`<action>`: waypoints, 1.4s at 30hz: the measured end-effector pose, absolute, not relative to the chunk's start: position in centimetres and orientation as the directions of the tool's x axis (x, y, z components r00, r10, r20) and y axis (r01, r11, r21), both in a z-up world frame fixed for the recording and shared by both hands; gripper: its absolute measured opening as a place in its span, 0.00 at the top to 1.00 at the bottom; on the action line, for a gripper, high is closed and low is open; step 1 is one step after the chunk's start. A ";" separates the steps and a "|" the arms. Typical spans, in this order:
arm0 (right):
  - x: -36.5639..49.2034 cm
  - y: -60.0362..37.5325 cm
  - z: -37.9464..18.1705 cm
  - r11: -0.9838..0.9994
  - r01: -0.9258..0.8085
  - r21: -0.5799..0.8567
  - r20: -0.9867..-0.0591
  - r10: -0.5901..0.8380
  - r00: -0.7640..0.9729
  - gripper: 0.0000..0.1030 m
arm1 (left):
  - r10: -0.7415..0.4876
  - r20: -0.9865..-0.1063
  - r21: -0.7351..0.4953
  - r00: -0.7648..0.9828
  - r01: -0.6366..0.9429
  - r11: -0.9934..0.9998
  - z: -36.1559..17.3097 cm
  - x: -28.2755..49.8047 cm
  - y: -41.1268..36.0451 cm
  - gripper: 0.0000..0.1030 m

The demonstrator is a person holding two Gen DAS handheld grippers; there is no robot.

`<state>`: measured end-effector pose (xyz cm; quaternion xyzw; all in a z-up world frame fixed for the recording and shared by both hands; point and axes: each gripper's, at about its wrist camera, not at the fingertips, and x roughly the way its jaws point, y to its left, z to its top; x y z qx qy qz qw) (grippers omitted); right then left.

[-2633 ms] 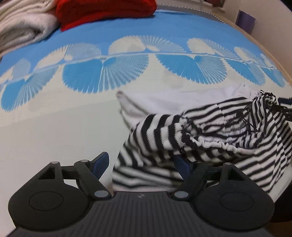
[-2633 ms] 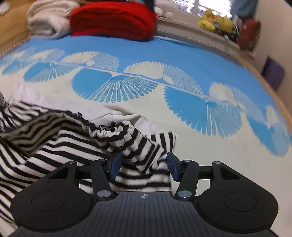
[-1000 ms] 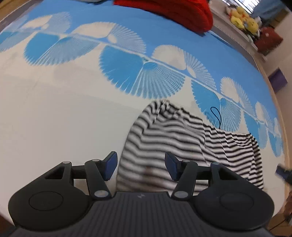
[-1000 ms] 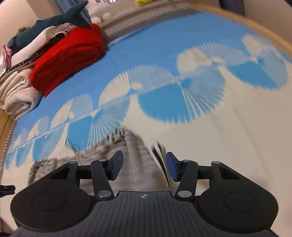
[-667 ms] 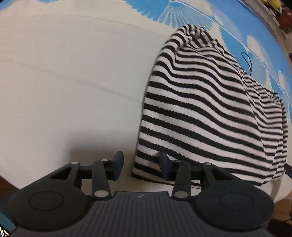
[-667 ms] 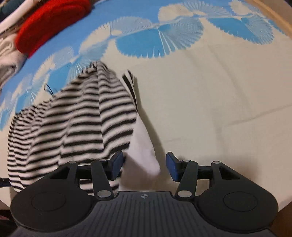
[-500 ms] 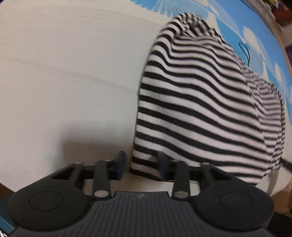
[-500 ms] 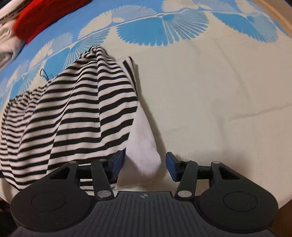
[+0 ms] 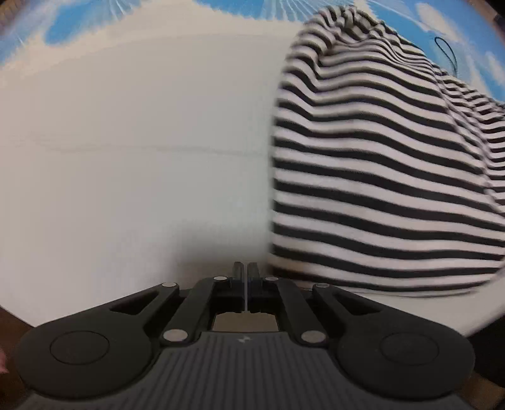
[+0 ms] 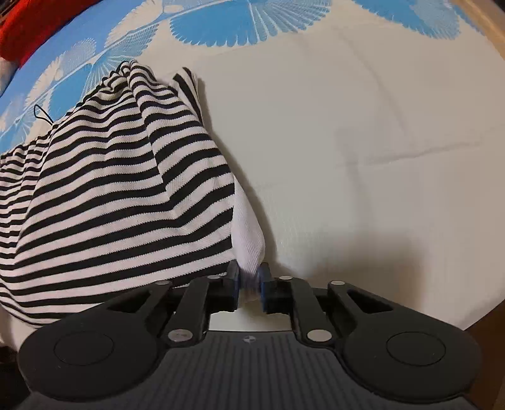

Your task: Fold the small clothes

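Observation:
A black-and-white striped garment point(image 9: 378, 176) lies spread on the cream part of the bedspread point(image 9: 126, 157). My left gripper point(image 9: 245, 271) points steeply down just left of the garment's near corner. It is shut, its fingers together, and I see no cloth between them. In the right wrist view the same striped garment point(image 10: 120, 189) fills the left side, with a white cloth corner point(image 10: 247, 233) sticking out at its near right edge. My right gripper point(image 10: 249, 280) is closing on that white corner, and the pads pinch it.
Blue fan patterns point(image 10: 246, 25) cross the far part of the bedspread. A red blanket point(image 10: 22, 28) lies at the far left. A thin black cord loop point(image 10: 41, 115) hangs off the garment's far end. The bed's near edge point(image 10: 473, 321) runs close under both grippers.
Both grippers sank toward the bed. The left one went from open to shut beside the striped edge. The right one narrowed its jaws onto the white corner.

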<state>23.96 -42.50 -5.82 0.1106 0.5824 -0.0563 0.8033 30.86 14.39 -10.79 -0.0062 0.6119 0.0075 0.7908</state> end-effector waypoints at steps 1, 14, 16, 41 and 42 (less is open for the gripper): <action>23.9 -42.6 -5.5 0.966 0.232 0.116 -0.943 0.033 0.330 0.83 | 0.013 -0.953 0.002 0.303 -0.038 0.999 -9.7 30.9 14.5 0.93; 24.9 -37.6 -5.5 1.000 0.007 0.019 -0.915 0.015 0.402 0.56 | -0.209 -0.894 -0.142 0.396 0.192 0.971 -8.6 33.7 7.0 0.76; 25.4 -37.3 -7.3 0.999 0.001 -0.049 -0.946 -0.047 0.319 0.56 | -0.107 -0.936 -0.053 0.334 0.166 0.985 -10.1 34.3 6.8 0.75; 33.6 -27.6 -6.9 1.000 -0.016 -0.020 -0.858 -0.009 0.513 0.52 | -0.033 -0.872 -0.066 0.488 -0.051 0.997 -7.6 39.9 1.9 0.74; 33.4 -27.9 -6.2 1.000 0.004 -0.013 -0.845 -0.013 0.535 0.52 | -0.029 -0.863 -0.061 0.504 -0.047 0.997 -7.2 39.8 1.9 0.74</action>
